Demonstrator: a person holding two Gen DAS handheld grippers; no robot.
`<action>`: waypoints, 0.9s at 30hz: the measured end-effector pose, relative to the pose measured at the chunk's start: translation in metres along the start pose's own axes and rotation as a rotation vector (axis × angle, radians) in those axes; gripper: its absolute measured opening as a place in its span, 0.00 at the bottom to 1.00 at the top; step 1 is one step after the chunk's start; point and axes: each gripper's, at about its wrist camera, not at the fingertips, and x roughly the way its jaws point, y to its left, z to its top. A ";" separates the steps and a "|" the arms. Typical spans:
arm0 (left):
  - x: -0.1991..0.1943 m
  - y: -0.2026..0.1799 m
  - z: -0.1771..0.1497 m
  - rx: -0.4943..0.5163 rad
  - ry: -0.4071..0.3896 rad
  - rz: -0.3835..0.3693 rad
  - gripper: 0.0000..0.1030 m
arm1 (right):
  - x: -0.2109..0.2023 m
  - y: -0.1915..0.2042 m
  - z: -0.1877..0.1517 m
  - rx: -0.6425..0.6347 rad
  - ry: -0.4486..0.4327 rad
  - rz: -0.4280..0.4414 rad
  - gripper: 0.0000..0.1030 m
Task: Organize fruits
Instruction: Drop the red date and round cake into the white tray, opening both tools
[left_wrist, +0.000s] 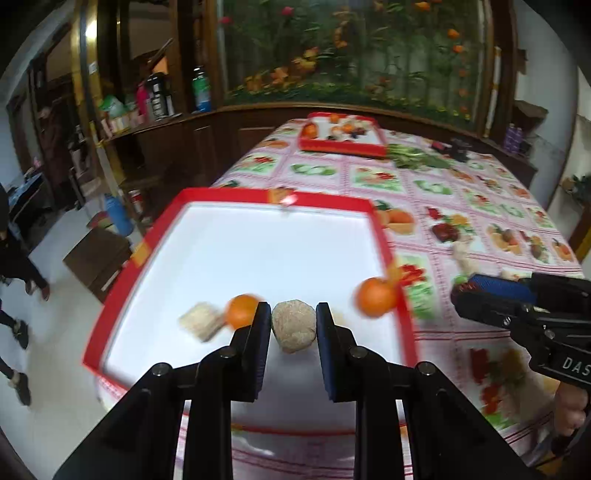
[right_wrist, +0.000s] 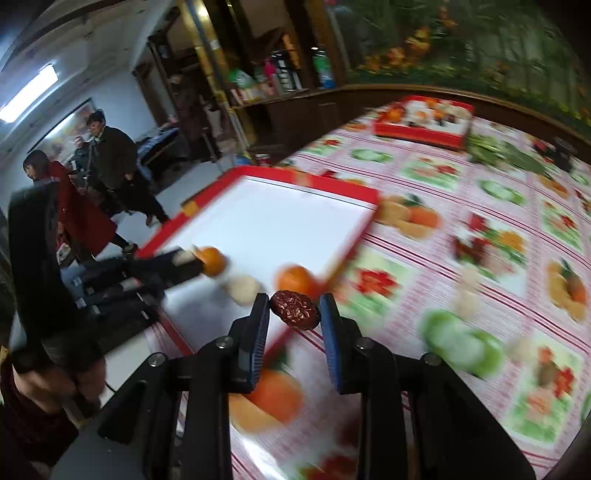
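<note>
Up close, left gripper (left_wrist: 293, 325) with jaws clamped on a tan ball (left_wrist: 294, 325), rough-skinned, held over the near part of a red tray (left_wrist: 229, 194) with white floor; beside it on that floor an orange (left_wrist: 242, 310) just left of the jaws and a pale tan block (left_wrist: 201, 320) further left, blurred; second orange (left_wrist: 375, 296) against the tray's right rim; tray set at the near left corner of the table (left_wrist: 461, 192), on a cloth printed with fruit.

Further right, right gripper (right_wrist: 294, 309) with jaws clamped on a dark red date (right_wrist: 294, 309), wrinkled and glossy, held above the tray's near right edge, just short of the orange there (right_wrist: 295, 280); seen also from the left wrist as a black body with blue pad (left_wrist: 502, 288) over the cloth beside the tray.

Far off, toward the far edge of the table, a second red tray (left_wrist: 341, 147) with small fruits inside, too blurred to name; green leaves (left_wrist: 413, 158) lying just right of it.

Off the table to the left, people (right_wrist: 110, 155) standing on the floor.
</note>
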 end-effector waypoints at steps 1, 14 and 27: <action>0.002 0.003 -0.001 -0.003 0.003 0.010 0.23 | 0.007 0.006 0.003 -0.006 0.007 0.010 0.29; 0.008 0.027 -0.017 -0.041 0.027 0.066 0.47 | 0.037 0.039 -0.003 -0.028 0.074 0.029 0.35; -0.010 -0.042 -0.006 0.094 -0.026 -0.074 0.56 | -0.038 -0.050 -0.027 0.116 -0.046 -0.091 0.36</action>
